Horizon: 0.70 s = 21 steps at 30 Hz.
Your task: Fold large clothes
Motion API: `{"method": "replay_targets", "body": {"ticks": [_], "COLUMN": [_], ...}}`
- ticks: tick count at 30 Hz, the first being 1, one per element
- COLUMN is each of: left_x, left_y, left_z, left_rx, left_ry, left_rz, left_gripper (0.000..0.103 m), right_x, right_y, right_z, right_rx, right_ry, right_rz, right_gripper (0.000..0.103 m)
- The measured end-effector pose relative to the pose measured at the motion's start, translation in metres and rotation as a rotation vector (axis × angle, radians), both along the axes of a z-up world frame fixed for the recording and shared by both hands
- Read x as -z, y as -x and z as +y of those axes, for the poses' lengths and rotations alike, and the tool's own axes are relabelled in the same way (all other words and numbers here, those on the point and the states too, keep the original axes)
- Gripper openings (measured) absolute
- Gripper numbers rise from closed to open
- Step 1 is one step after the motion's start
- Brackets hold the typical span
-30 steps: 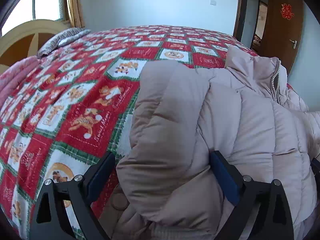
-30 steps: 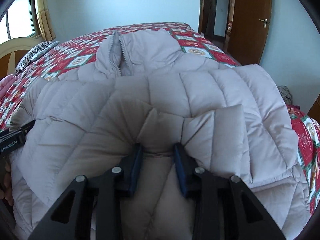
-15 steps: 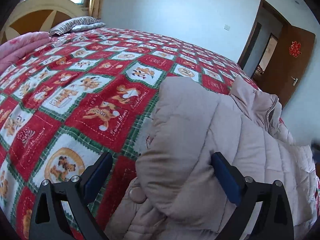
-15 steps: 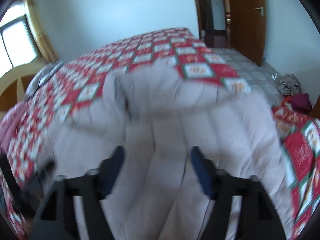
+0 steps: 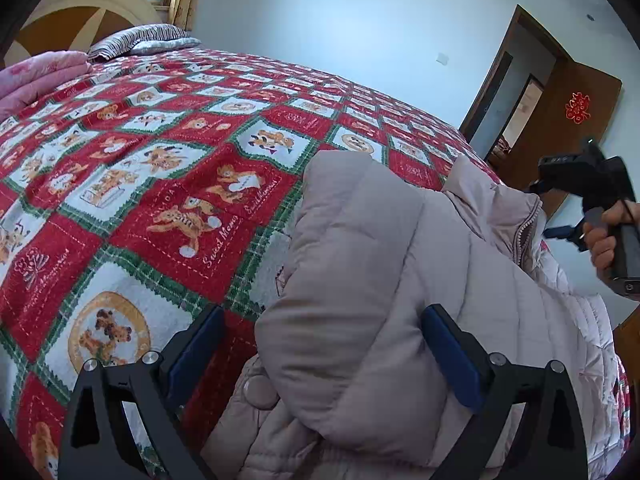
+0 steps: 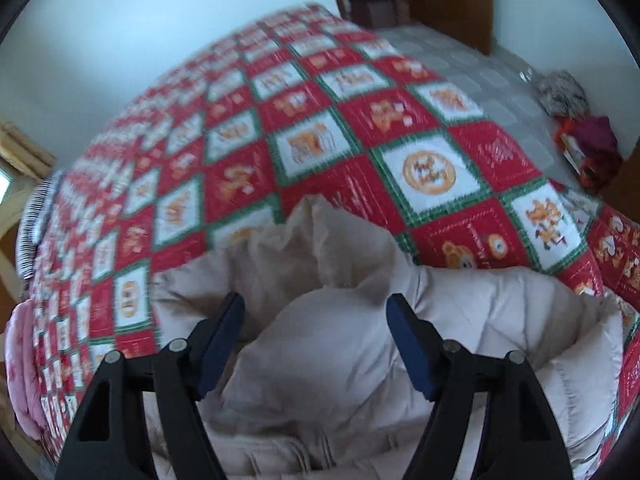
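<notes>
Here, lying on the red patchwork bedspread [image 5: 168,184]: the beige quilted jacket [image 5: 360,280], collar [image 6: 320,232] toward the door side. Left gripper [image 5: 320,348] hovering over a folded sleeve, fingers [image 5: 448,356] spread wide, one sinking into the padding, neither clamping. Right gripper [image 6: 316,344] having just been opening, jaws standing apart above the jacket, fabric below them unpinched. Showing in the left view, a hand [image 5: 608,236] gripping the right tool's handle.

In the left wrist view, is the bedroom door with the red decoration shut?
No. The brown door with the red decoration stands swung open beside the doorway, through which another room shows.
</notes>
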State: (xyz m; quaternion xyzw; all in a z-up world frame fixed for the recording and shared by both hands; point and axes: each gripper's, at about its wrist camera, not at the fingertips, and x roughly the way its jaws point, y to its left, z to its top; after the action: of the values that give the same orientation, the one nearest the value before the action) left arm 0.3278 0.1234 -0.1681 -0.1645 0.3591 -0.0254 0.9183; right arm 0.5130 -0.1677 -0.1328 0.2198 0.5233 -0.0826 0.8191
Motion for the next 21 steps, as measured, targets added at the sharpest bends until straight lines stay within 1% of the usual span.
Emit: {"method": "replay_targets", "body": {"ticks": [2,3,4,5,6,7,9,11,13,15,16,17,19,20,21], "left_x": [0.001,0.002,0.002,0.003,0.003,0.003,0.003,0.003,0.003,0.003,0.003,0.001,-0.006,-0.013,-0.026], "left_y": [-0.001,-0.001,-0.001,0.000,0.000,0.000,0.000,-0.001,-0.002,-0.003,-0.003,-0.003,-0.002,-0.001,0.000], "left_z": [0.000,0.001,0.001,0.001,0.001,0.001,0.001,0.001,0.000,-0.003,-0.005,-0.007,-0.010,-0.013,-0.016], "left_rx": [0.003,0.004,0.004,0.004,0.004,0.004,0.004,0.005,0.005,0.006,0.010,0.020,0.036,0.053,0.072], "left_ry": [0.009,0.014,0.017,0.019,0.020,0.019,0.017,0.014,0.005,-0.015,-0.024,-0.034,-0.053,-0.062,-0.055], "left_rz": [0.006,0.009,0.010,0.009,0.009,0.010,0.011,0.018,0.025,0.033,0.036,0.038,0.038,0.043,0.033], "left_gripper": [0.099,0.099,0.099,0.099,0.099,0.099,0.099,0.099,0.099,0.099,0.099,0.099,0.099,0.099,0.099], "right_x": [0.009,0.010,0.012,0.011,0.008,0.005,-0.005,-0.005,0.010,0.036,0.044,0.045,0.045,0.046,0.046], "right_y": [0.001,0.003,0.008,0.014,0.020,0.025,0.046,0.068,0.085,0.098,0.105,0.111,0.123,0.128,0.133], "right_z": [0.000,-0.001,-0.003,-0.006,-0.010,-0.015,-0.026,-0.037,-0.051,-0.064,-0.069,-0.069,-0.060,-0.057,-0.056], "right_rx": [-0.022,-0.033,-0.047,-0.061,-0.070,-0.077,-0.103,-0.116,-0.116,-0.117,-0.110,-0.121,-0.145,-0.143,-0.138], "right_ry": [0.005,0.002,0.000,-0.003,-0.008,-0.006,0.054,0.126,0.156,0.115,0.095,0.114,0.189,0.214,0.231], "right_rz": [0.032,0.035,0.041,0.043,0.031,0.021,0.004,0.005,0.025,0.040,-0.012,-0.072,-0.167,-0.202,-0.232], "right_gripper": [0.075,0.065,0.037,0.025,0.017,0.013,0.012,0.011,0.011,0.011,0.008,0.007,0.007,0.007,0.007]}}
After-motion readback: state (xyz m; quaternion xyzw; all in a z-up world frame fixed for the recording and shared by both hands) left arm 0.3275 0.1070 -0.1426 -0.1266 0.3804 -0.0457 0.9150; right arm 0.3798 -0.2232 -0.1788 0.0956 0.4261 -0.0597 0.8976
